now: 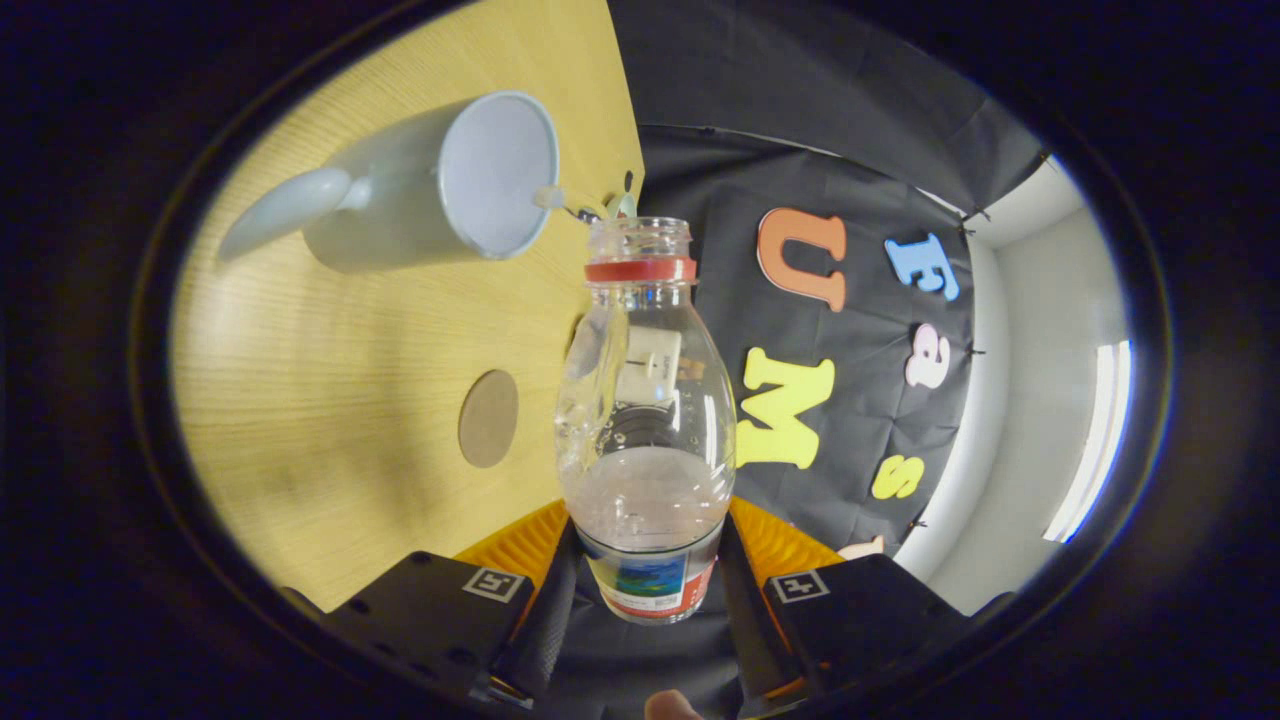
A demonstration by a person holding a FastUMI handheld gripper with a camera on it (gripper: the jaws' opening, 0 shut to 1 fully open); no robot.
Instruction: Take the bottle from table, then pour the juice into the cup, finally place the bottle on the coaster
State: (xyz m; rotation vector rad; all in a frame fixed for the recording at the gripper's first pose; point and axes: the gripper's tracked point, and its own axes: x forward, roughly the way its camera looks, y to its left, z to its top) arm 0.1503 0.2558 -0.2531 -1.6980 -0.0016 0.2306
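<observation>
Bottle in the grip, tipped toward the cup – pour looks close or underway

The gripper has both fingers clamped on the lower body of the bottle, cap off, liquid pooled low near the label. The cup sits at about 11 o'clock from the bottle's open mouth, its rim just beside the neck; the coaster lies on the table at roughly 9 o'clock from the bottle's middle. My worry – the mouth doesn't look squarely over the cup's opening, so juice could run onto the wood, and a smooth bottle held low might twist in the grip. Hard to tell whether any juice is in the cup, and the bottle's base is hidden between the fingers.
</observation>
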